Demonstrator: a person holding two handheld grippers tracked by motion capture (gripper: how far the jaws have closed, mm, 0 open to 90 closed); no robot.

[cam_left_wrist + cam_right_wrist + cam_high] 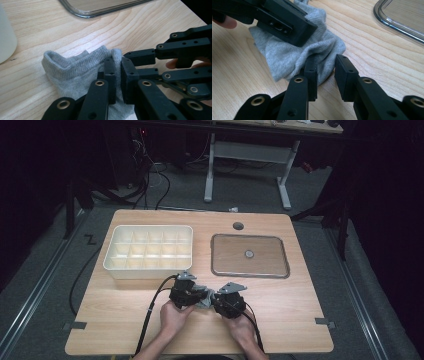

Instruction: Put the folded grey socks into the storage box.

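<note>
A small grey sock (205, 299) lies bunched on the wooden table near its front edge, between my two grippers. My left gripper (117, 67) is shut on the sock's (72, 72) ribbed cuff, which stands pinched between its jaws. My right gripper (325, 67) comes in from the other side with its jaws apart. A fold of the sock (284, 52) lies in the gap against one jaw, while the other jaw stands off it. In the high view the left gripper (199, 297) and right gripper (214, 301) nearly meet tip to tip, each held in a hand.
A white compartment box (148, 251) stands behind the left gripper. A shallow clear tray (250, 256) with a small round piece (248, 254) in it lies at the back right. The table's front edge is close behind the hands.
</note>
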